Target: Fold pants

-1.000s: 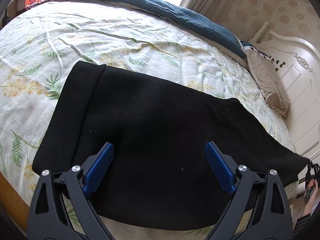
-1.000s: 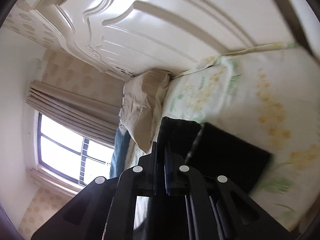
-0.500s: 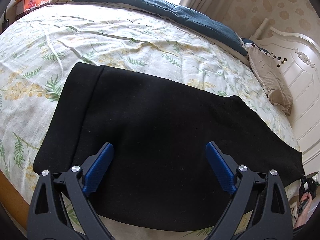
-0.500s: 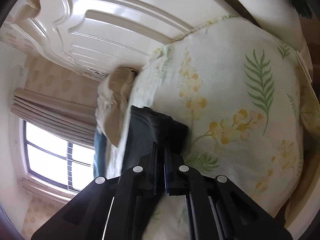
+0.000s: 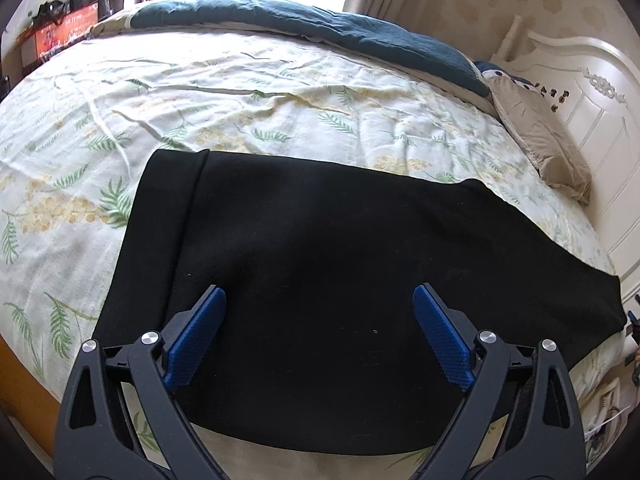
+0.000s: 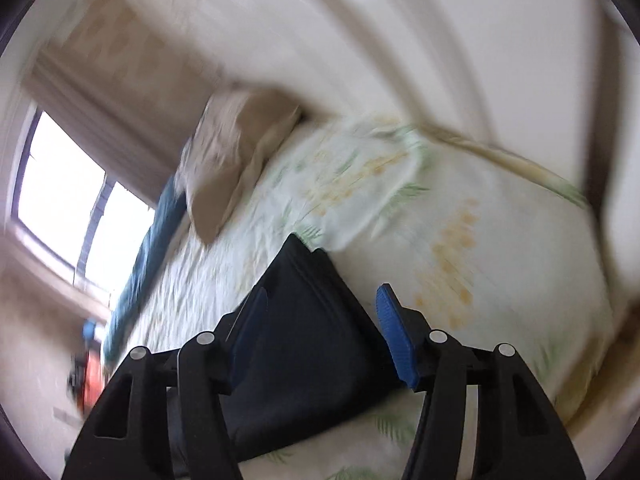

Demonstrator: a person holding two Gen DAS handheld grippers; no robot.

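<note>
pants: matt black cloth | bedsheet: wrinkled printed cloth | headboard: glossy white | pads: textured blue plastic

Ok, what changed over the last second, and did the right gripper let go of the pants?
The right gripper, clamped shut on the leg end of the black fabric pants a second ago, is now opening; the leg end lies flat on the leaf-print bedsheet between the parted blue pads, apparently released. That far leg end has settled flat at the bed's edge. The left gripper stayed open over the pants.
</note>
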